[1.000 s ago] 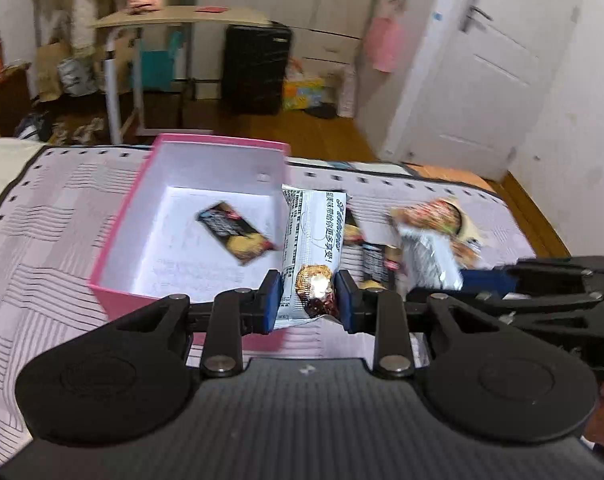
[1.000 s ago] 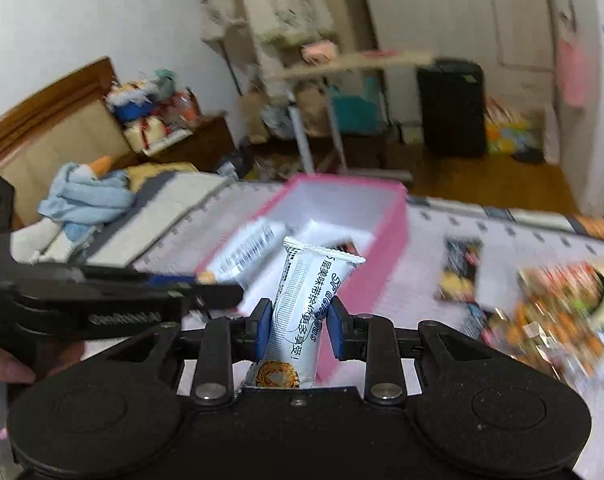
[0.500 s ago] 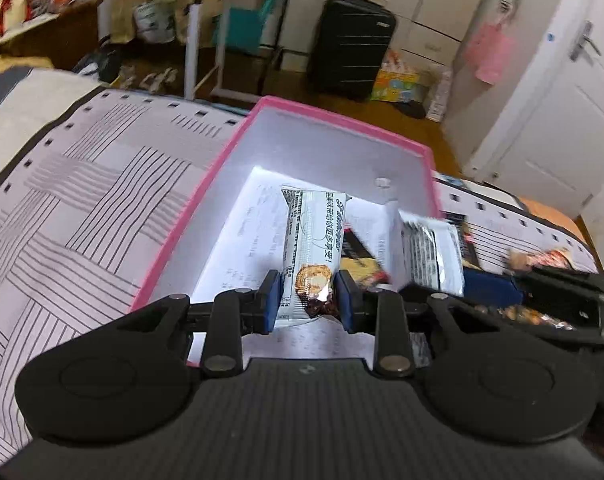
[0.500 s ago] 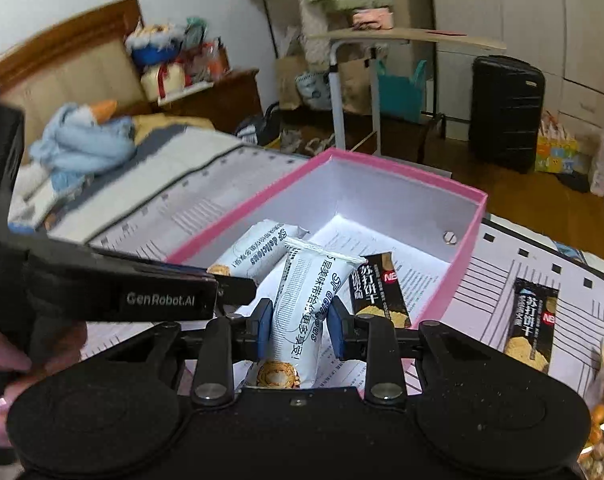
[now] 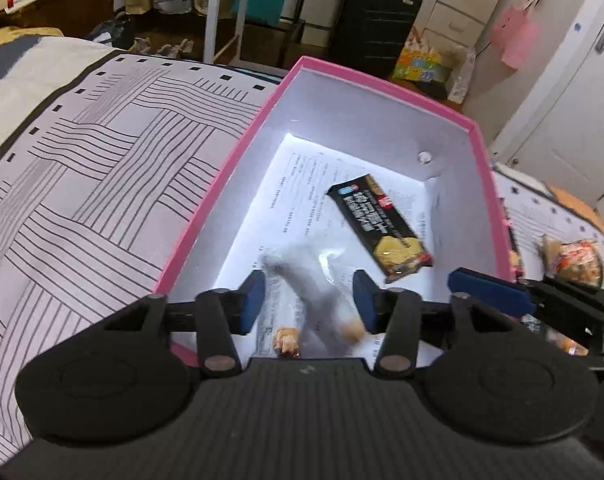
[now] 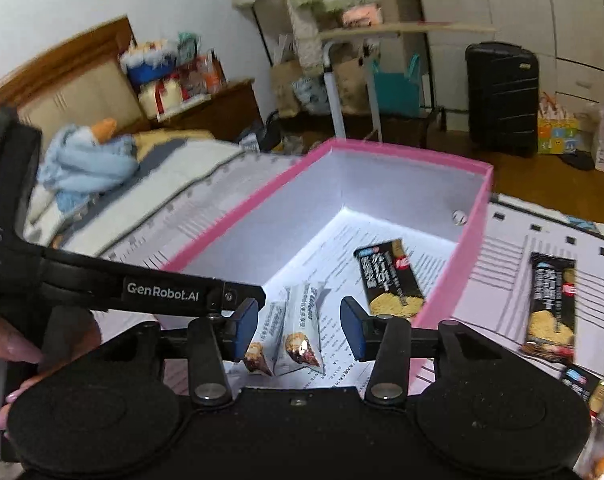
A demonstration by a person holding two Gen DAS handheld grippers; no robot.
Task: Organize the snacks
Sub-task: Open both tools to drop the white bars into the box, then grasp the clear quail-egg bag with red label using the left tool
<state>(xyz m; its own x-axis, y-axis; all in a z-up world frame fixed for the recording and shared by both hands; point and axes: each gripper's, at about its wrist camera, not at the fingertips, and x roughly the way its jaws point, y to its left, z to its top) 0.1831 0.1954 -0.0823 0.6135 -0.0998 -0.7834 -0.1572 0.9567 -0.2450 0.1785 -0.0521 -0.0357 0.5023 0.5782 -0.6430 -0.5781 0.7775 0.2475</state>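
"GenRobot.AI" lettering on left claw (image 6: 238, 312)

box (image 5: 238, 148) top open | far floor bare | black packet (image 5: 381, 222) mid-floor | near end seemingly crowded by white packets (image 6: 298, 328)

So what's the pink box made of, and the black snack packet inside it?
The pink box looks like cardboard: thin stiff walls, straight folded corners, a matte pink outside and plain white inside. The black snack packet looks like printed plastic film: glossy, with crimped flat ends. I can't tell whether it is foil-lined.
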